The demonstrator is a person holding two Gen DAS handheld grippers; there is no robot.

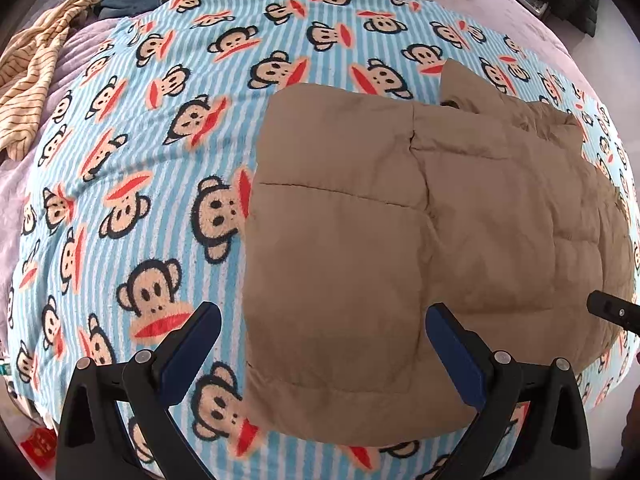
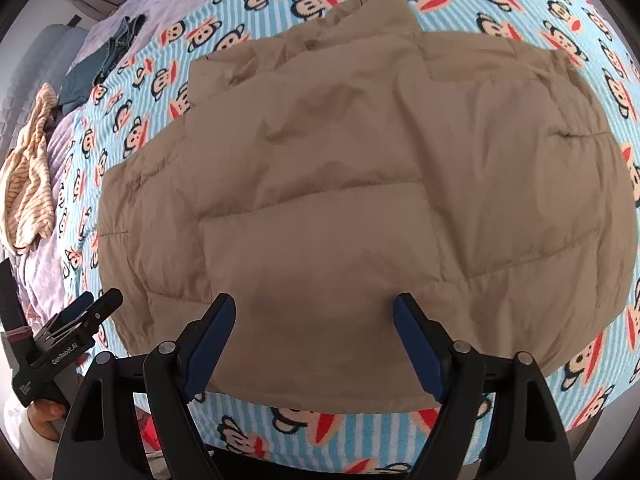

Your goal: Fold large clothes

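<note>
we hold the left tongs (image 1: 322, 344) wide, with nothing between them, over the left edge of the coat (image 1: 420, 240). the coat is a tan quilted one, lying folded into a broad block on the monkey blanket (image 1: 120, 160) that covers the bed; its left edge runs just beside the left tongs, its near hem close to us. the right tongs (image 2: 314, 334) are also wide and hold nothing, hanging over the near middle of the coat (image 2: 340, 180).

we judge the step in hand to be the next fold or a smoothing of the block. to do it well, we take the near hem at two corners, one tong each, pinch through all the layers so the padding does not slip, lift together and lay the hem level against the far edge near the collar (image 2: 384, 4). the filling is puffy, so we press the air out after laying it down.

as for writing, the side of the left tongs, seen at the left of the right wrist view, reads "genrobot.ai" (image 2: 64, 354). below it is smaller print that we cannot read. the coat shows no label.
</note>
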